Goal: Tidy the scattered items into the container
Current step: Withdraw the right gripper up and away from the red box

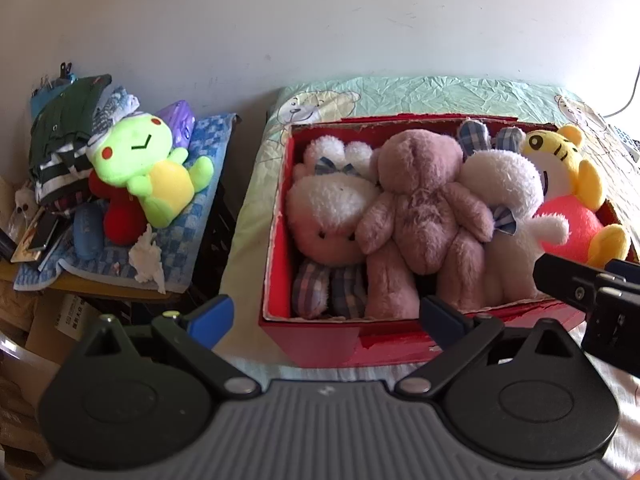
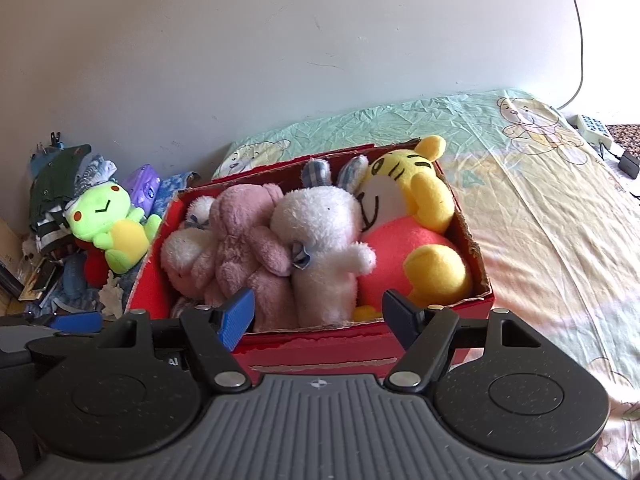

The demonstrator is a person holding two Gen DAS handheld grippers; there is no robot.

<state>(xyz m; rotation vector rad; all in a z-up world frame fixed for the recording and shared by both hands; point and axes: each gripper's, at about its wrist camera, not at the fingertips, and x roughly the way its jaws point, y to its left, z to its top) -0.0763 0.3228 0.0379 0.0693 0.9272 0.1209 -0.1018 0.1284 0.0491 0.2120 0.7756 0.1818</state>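
Observation:
A red cardboard box (image 1: pixel 320 340) (image 2: pixel 320 350) sits on the bed and holds several plush toys: a pink bear (image 1: pixel 420 208) (image 2: pixel 244 240), a white rabbit (image 1: pixel 504 192) (image 2: pixel 320 232), a pinkish-white rabbit (image 1: pixel 328 208) (image 2: pixel 184 252) and a yellow tiger (image 1: pixel 568 184) (image 2: pixel 416 216). My left gripper (image 1: pixel 326 320) is open and empty before the box's near wall. My right gripper (image 2: pixel 320 314) is open and empty just before the box; it also shows at the right edge of the left wrist view (image 1: pixel 592 284).
A green frog plush (image 1: pixel 148 168) (image 2: pixel 112 228) lies on a cluttered side table (image 1: pixel 100 284) left of the bed, among clothes and a blue checked towel (image 1: pixel 192 224). The bed sheet (image 2: pixel 540 220) stretches right of the box. A remote (image 2: pixel 592 128) and cable lie at far right.

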